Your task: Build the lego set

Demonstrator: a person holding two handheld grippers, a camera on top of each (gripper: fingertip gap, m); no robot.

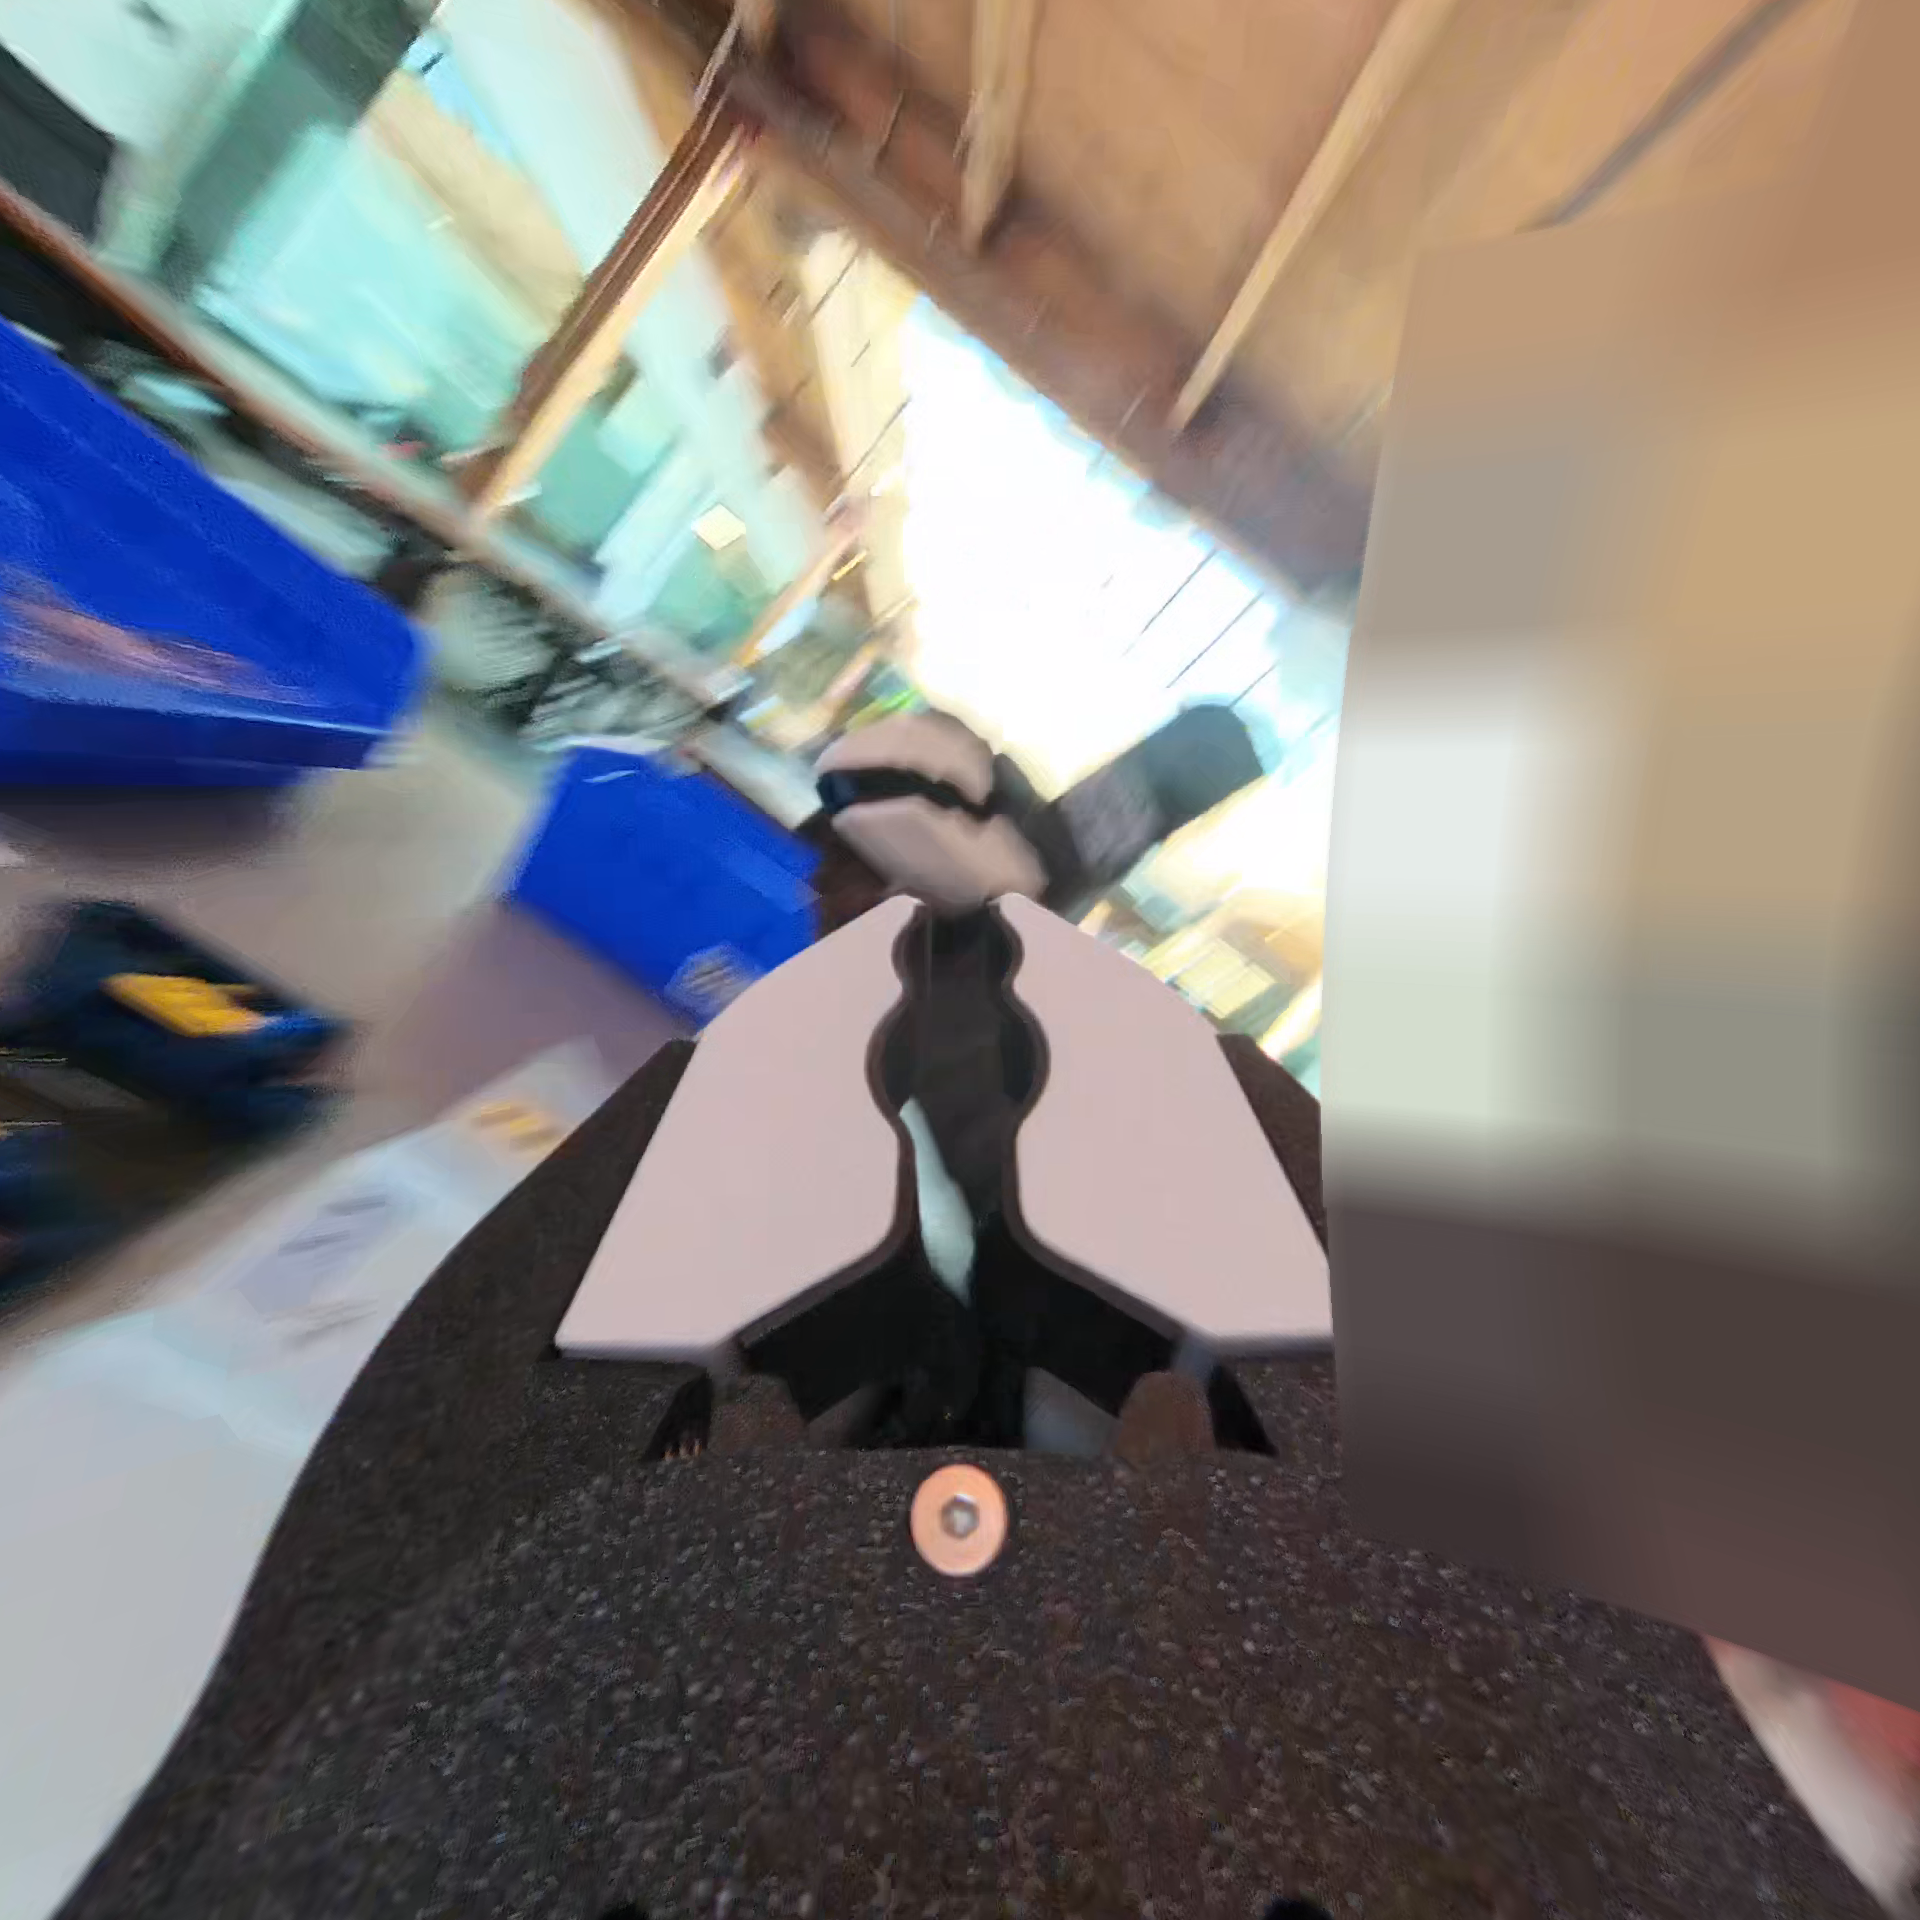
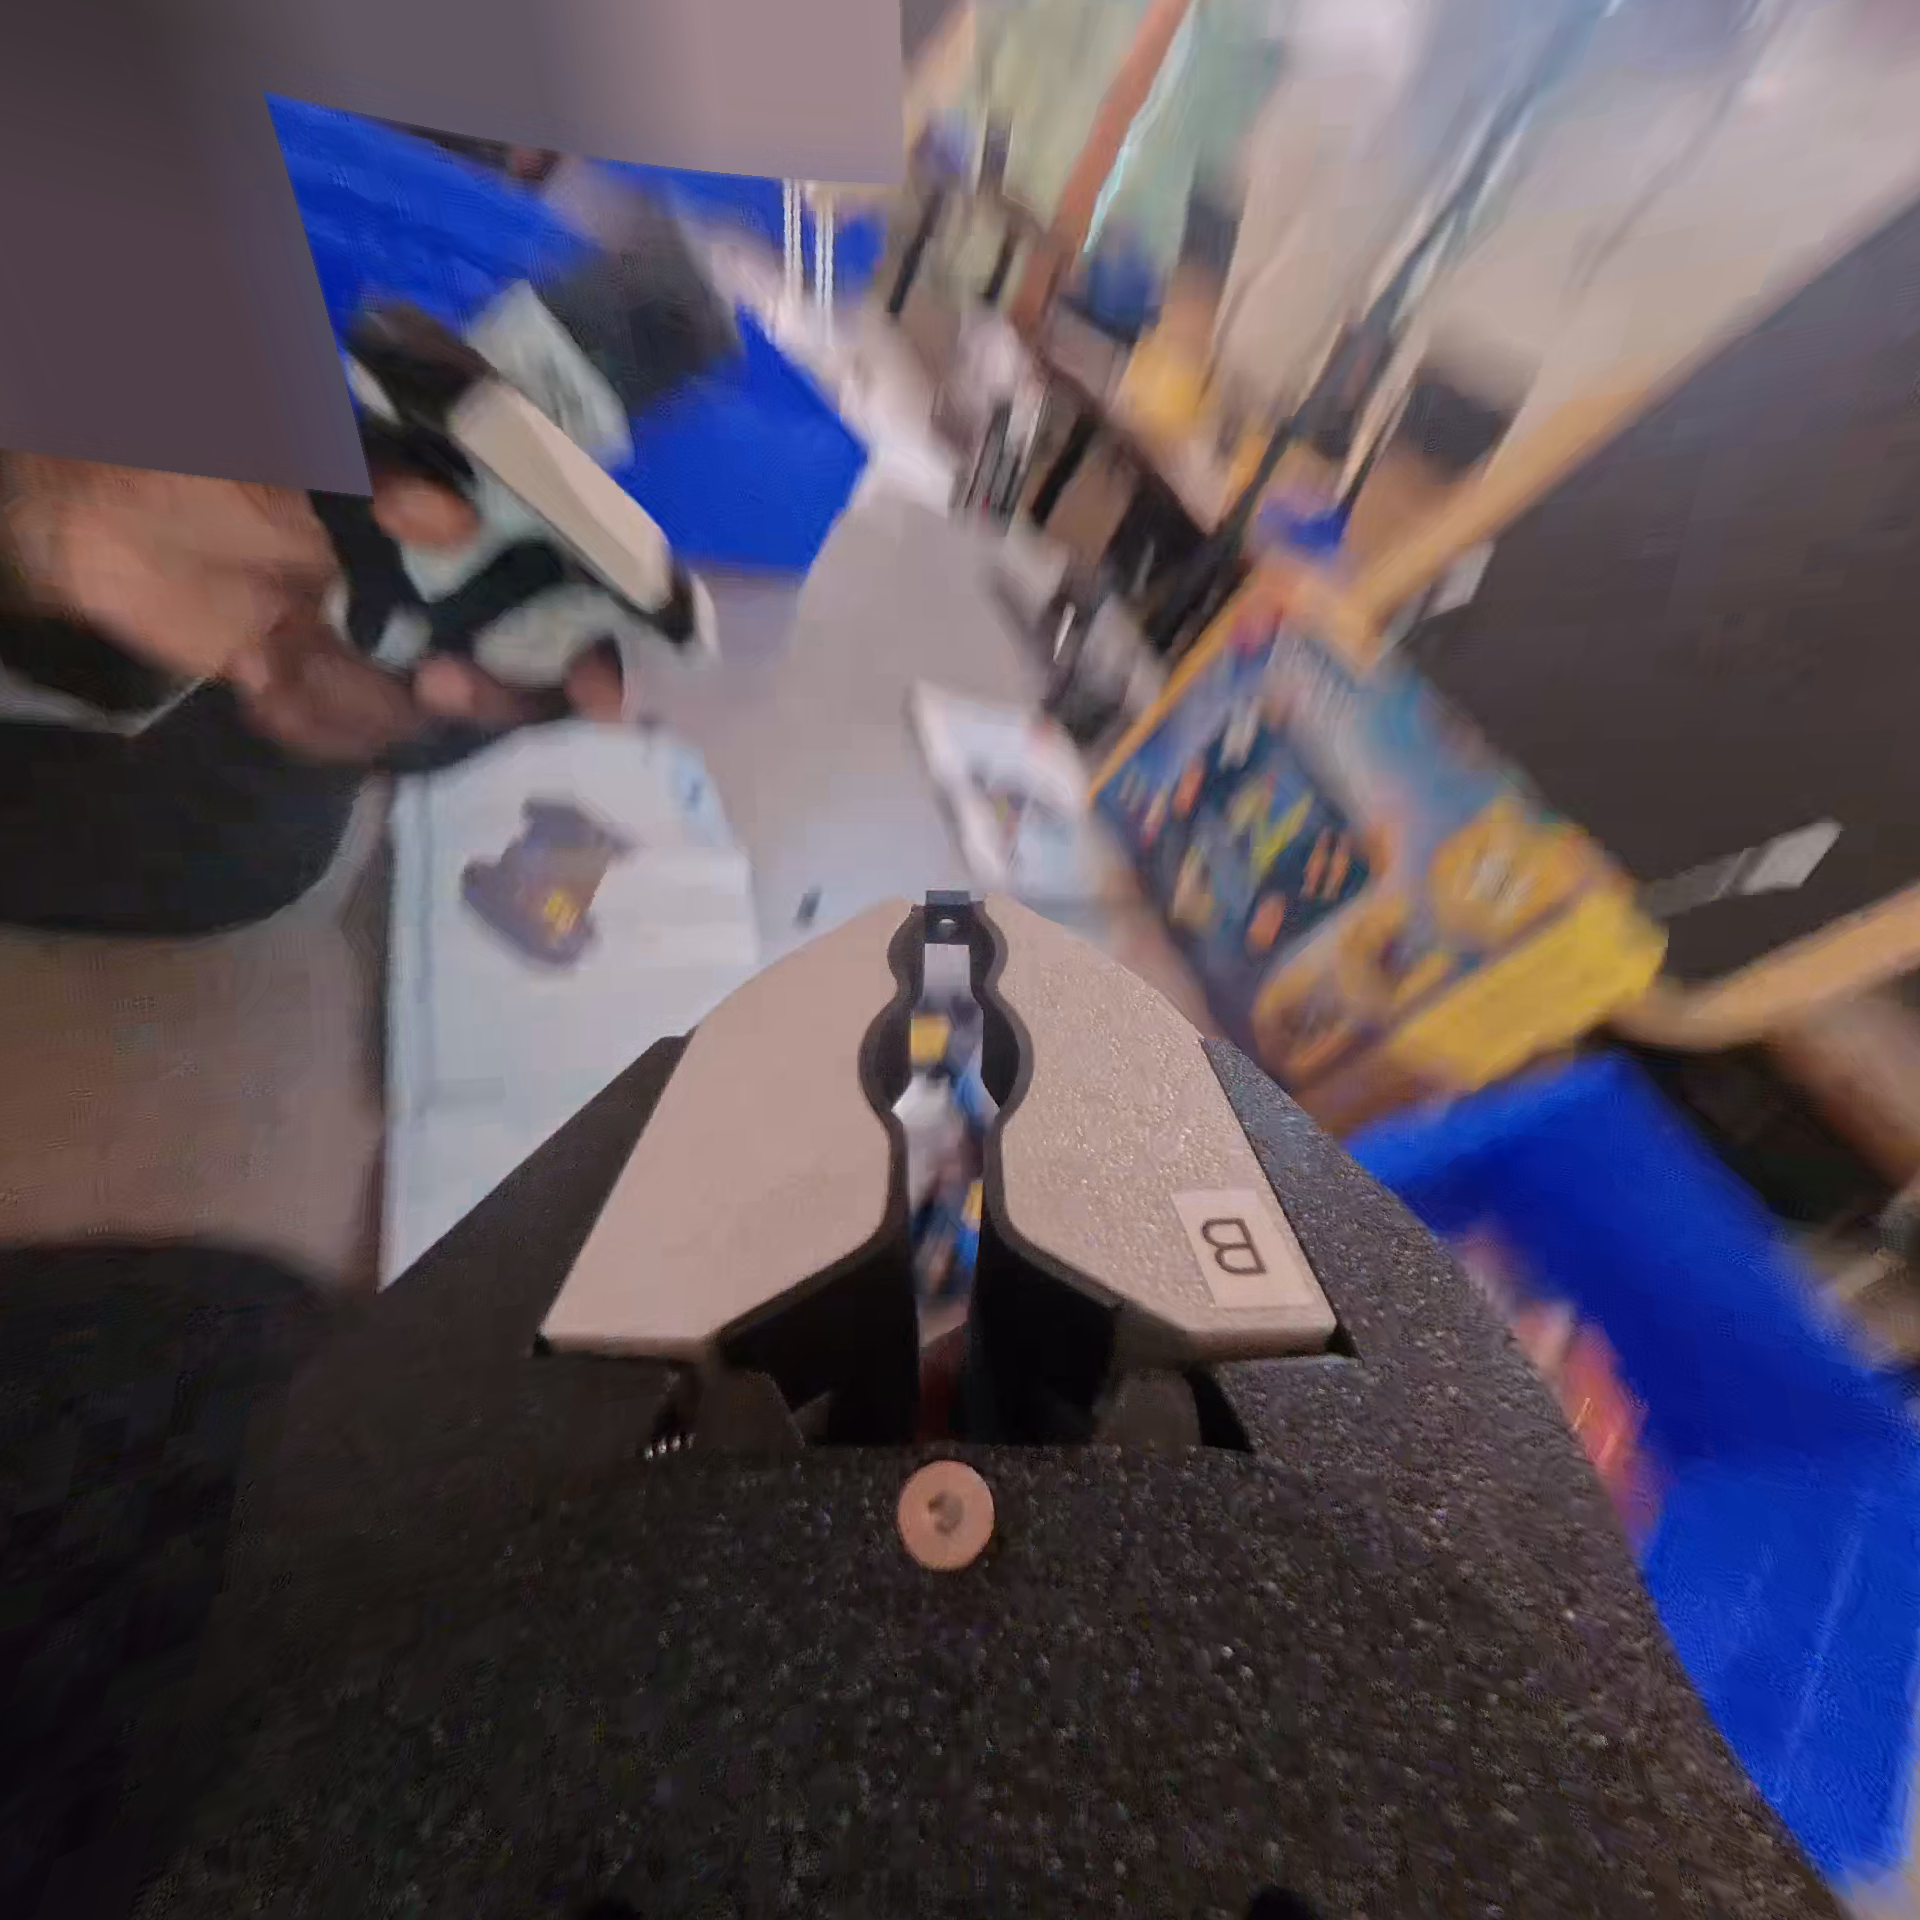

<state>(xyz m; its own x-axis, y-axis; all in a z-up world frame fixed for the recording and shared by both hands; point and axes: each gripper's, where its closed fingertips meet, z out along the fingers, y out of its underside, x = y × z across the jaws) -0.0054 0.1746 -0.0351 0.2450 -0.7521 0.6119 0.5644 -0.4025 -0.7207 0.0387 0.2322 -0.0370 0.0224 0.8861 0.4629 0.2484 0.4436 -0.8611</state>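
A small dark square-ended brick piece (image 2: 948, 928) is clamped between the right gripper (image 2: 948, 920) fingertips, above a grey table (image 2: 852, 665). The left gripper (image 1: 961, 914) jaws are seen nearly together; any hold cannot be told. Blue bins (image 1: 665, 862) are blurred; their contents are unreadable.

Left gripper (image 1: 958, 914): your fingers nearly closed, contents unclear.
Right gripper (image 2: 948, 920): your pads pinch a small dark piece (image 2: 948, 923).
Left hand (image 2: 312, 644): wraps its gripper's handle.
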